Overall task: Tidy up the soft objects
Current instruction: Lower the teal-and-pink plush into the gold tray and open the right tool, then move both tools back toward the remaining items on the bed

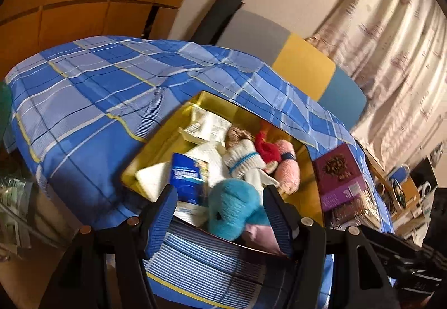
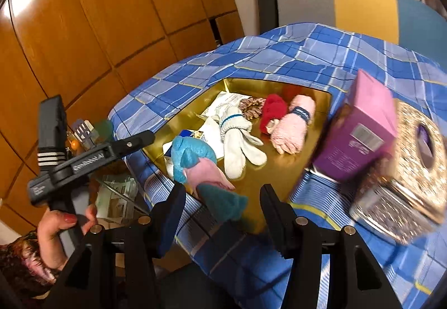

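Observation:
A gold tray (image 2: 307, 96) on the blue checked cloth holds soft things. They are a blue plush toy (image 2: 192, 155) with pink and teal parts, a white glove (image 2: 237, 138), a red knit piece (image 2: 272, 110), a pink glove (image 2: 292, 127) and a scrunchie (image 2: 252, 108). My right gripper (image 2: 222, 208) is open over the tray's near edge, and the plush's teal end lies between its fingers, untouched. My left gripper (image 1: 220, 211) is open just before the blue plush toy (image 1: 234, 205). In the right wrist view the left gripper (image 2: 139, 140) reaches in from the left, held by a hand (image 2: 58, 228).
A purple box (image 2: 360, 127) and a glittery box (image 2: 413, 169) stand right of the tray. A blue packet (image 1: 187, 177) and papers (image 1: 209, 124) lie inside it. A grey, yellow and blue chair back (image 2: 360, 7) is behind. Wooden cupboards (image 2: 97, 30) and a cluttered glass shelf (image 2: 117, 197) lie left.

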`<state>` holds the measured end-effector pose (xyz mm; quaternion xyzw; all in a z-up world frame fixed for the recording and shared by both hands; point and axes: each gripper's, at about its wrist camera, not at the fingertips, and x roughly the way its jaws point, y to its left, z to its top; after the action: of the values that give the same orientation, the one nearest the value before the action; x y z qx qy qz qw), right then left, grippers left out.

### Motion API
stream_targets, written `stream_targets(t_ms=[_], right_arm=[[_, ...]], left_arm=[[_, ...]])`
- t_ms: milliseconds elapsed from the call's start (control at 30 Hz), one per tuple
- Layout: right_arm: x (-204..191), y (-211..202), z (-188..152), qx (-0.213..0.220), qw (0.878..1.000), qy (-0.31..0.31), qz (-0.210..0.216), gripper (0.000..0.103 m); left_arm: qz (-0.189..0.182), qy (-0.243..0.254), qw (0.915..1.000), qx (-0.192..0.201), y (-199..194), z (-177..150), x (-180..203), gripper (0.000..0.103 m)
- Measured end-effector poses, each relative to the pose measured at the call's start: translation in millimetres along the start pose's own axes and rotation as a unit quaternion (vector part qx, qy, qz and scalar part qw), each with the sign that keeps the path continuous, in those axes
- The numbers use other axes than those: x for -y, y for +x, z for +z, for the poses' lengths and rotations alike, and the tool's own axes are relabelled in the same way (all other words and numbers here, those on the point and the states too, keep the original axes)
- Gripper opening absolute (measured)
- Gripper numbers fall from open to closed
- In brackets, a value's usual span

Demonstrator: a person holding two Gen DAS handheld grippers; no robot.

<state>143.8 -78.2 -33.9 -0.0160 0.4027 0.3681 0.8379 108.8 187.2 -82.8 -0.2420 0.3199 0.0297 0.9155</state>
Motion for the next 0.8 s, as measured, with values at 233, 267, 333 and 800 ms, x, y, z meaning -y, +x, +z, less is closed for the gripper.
stream_targets(t_ms=[233, 267, 333, 800], right_arm=[[30.4, -46.7, -22.7, 0.022, 0.999, 0.031, -0.036, 0.056], [37.4, -53.4, -26.3, 0.026, 0.998, 0.038, -0.045, 0.056], [53.8, -67.1, -33.6, 0.033, 0.996, 0.056, -0.063, 0.056], [193.8, -134.4, -84.8, 0.064, 0.949, 0.229, -0.206, 0.059]], left_arm=[[-0.039, 0.06, 0.9973, -0.016, 5.7, -16.7, 33.4, 0.065], [-0.045, 0.07, 0.9963, -0.021, 7.1, -20.0, 39.5, 0.065], [-0.059, 0.087, 0.9939, -0.031, 9.1, -27.4, 51.1, 0.065], [-0.139, 0.179, 0.9689, -0.1, 10.6, -79.3, 140.8, 0.065]])
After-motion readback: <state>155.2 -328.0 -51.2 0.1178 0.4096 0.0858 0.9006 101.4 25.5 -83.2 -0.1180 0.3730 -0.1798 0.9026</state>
